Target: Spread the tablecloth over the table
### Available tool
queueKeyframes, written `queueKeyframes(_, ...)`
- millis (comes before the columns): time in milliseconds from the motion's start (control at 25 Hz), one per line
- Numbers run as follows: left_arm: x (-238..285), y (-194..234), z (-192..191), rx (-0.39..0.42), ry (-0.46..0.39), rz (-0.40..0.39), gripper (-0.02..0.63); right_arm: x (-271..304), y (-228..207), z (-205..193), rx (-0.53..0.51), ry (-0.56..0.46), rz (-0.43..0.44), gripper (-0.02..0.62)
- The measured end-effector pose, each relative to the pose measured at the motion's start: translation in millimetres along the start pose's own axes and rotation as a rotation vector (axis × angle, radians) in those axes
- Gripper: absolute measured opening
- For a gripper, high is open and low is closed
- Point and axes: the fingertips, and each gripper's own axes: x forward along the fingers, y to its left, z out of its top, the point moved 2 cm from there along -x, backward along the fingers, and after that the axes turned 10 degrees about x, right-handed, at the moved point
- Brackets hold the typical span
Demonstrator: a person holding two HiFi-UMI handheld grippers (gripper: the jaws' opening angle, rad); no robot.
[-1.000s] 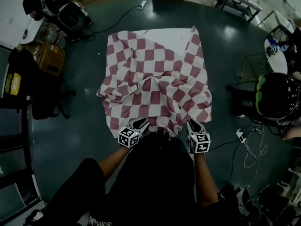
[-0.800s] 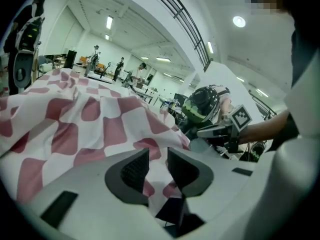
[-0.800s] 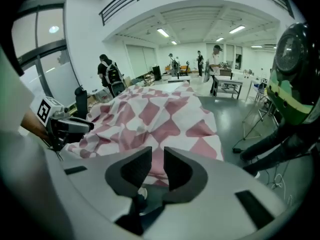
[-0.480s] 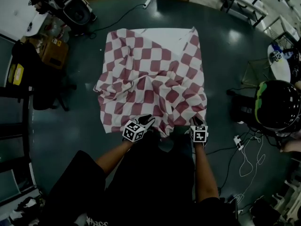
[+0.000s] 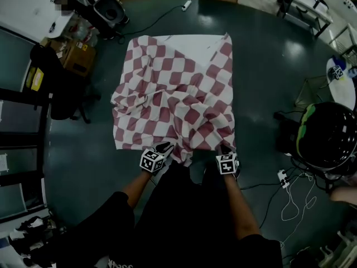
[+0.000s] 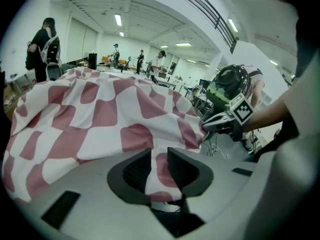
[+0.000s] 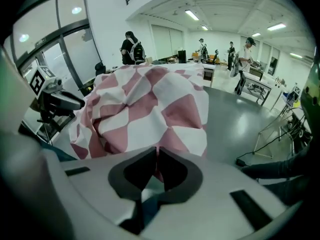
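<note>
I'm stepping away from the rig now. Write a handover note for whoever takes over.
Left gripper: shut on the cloth's near edge.
Right gripper: jaws have just been closing; they now pinch the near edge too.
Cloth: rumpled on the table; a far strip of tabletop is bare.
Done: cloth covers most of the table.
Left: probably smooth the folds and shift the cloth to cover the bare strip.

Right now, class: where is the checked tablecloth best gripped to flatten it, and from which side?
Grip the tablecloth by its near-left corner and near-right corner, coming from the near side. The far half lies flatter; creases bunch toward the near middle, so pulling those corners outward should smooth them.
</note>
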Motion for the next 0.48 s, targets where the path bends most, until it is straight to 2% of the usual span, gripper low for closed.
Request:
queueKeyframes(160,15.1,-8.2,11.8,-0.043,-0.006,0.007,0.11,-9.5,-32.3,-1.6,0.035,0.002,-0.033,0.028)
queueKeyframes(240,22.0,-12.6,22.5,-0.043,-0.015,0.003,0.11,-11.6,-49.9,-8.6,0.04,0.034,-0.066,0.028)
queueKeyframes(320,28.7,-18.5,29.9,-0.029,-0.022,-0.007,0.11,-15.2,-68.9,-18.7,0.098,0.06,-0.092,0.028)
queueKeyframes(400,35.9,-24.7,35.6,-0.013,-0.033,-0.015,0.11,-28.0,-84.3,-14.0,0.156,0.02,-0.108,0.028)
queueKeyframes(480,41.6,-27.4,43.2,-0.007,-0.052,-0.012,0.11,-39.2,-87.9,5.0,0.145,-0.056,-0.098,0.028)
